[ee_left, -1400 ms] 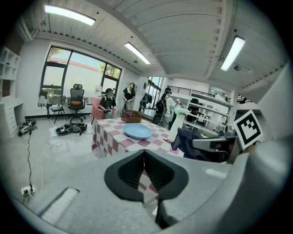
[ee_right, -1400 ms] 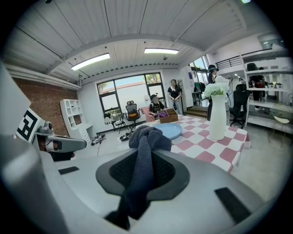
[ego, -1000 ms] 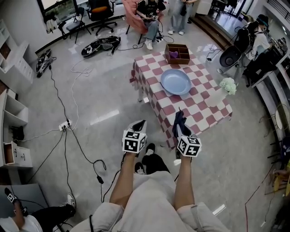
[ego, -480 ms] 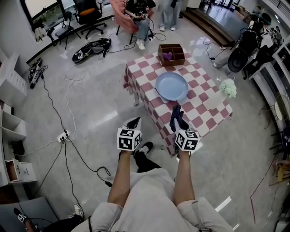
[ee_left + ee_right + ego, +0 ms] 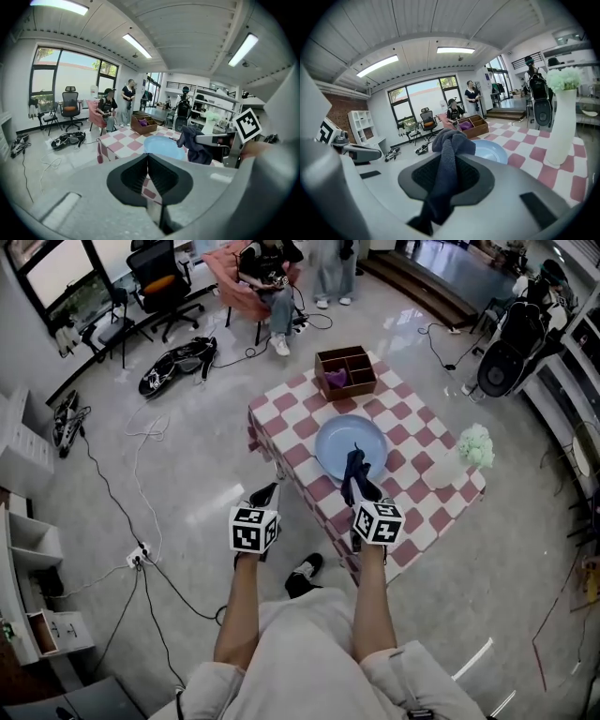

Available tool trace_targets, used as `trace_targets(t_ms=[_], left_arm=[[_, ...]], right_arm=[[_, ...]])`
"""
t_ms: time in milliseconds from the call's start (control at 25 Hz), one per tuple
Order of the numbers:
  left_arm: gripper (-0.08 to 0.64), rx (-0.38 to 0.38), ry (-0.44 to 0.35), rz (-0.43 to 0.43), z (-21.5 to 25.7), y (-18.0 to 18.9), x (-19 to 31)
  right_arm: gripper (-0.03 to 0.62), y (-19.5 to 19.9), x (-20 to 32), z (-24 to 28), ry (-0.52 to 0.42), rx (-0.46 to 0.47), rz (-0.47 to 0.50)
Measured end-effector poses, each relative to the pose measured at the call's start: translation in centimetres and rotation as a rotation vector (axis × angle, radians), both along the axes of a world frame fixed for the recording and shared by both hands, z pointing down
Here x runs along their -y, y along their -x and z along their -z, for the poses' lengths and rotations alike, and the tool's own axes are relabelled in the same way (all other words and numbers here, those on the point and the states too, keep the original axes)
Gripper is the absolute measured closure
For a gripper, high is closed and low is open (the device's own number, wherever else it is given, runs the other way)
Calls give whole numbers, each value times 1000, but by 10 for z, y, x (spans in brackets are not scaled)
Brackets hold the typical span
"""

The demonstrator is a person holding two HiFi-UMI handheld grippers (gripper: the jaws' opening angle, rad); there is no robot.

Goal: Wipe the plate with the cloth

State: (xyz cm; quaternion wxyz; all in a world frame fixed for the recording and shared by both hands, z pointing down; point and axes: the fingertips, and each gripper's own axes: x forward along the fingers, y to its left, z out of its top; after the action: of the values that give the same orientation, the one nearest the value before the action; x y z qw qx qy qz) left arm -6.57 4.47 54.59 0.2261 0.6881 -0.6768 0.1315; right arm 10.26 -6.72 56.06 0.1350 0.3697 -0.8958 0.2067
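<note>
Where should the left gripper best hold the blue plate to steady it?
Probably the plate's left rim, coming from the table's left edge: it lies flat, so only the rim offers purchase, and the right gripper's cloth covers its near side.

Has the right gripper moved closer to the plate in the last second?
Yes, the right gripper went forward: its cloth hung short of the plate before and now overlaps its near rim.

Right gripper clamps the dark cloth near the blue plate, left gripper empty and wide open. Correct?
No: the left gripper is empty but shut, jaws pressed together, per the left gripper view. The right gripper does clamp the dark cloth near the blue plate.
</note>
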Motion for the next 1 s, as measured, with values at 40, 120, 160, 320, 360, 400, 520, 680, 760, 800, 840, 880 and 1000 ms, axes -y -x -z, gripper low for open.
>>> trace_targets(t_ms=[40,120,160,320,360,400,520,680,760,800,840,880,1000], left_arm=[[550,4,6,2,0,7,8],[550,11,13,-8,1,16,27],[551,17,15,-20,2,19,37],[549,42,31,-59,-1,32,72],[550,39,35,-54,-3,38,78],[550,33,35,-46,-4,43,84],[551,7,20,-27,-8,55,103],[550,-27,30,-51,-22,52,130],[549,-59,41,-73,-28,48,143],[551,-84,49,-85,-32,45,149],[551,-114,56,-96,-35,42,155],[551,-143,63,-106,-39,39,161],[551,-185,87,-155,-52,34,182]], right_arm=[[515,9,6,-1,13,12,1],[515,26,22,0,27,36,6],[515,35,31,2,26,50,9],[515,63,64,5,32,77,13],[515,66,69,2,35,74,15],[515,69,74,-1,38,68,16],[515,69,87,-11,43,42,12],[515,53,104,-18,45,-1,-19],[515,39,110,-20,47,-16,-49],[515,32,112,-22,52,-19,-68],[514,25,115,-25,60,-20,-90],[514,18,118,-28,69,-21,-112],[515,3,124,-35,85,-40,-159]])
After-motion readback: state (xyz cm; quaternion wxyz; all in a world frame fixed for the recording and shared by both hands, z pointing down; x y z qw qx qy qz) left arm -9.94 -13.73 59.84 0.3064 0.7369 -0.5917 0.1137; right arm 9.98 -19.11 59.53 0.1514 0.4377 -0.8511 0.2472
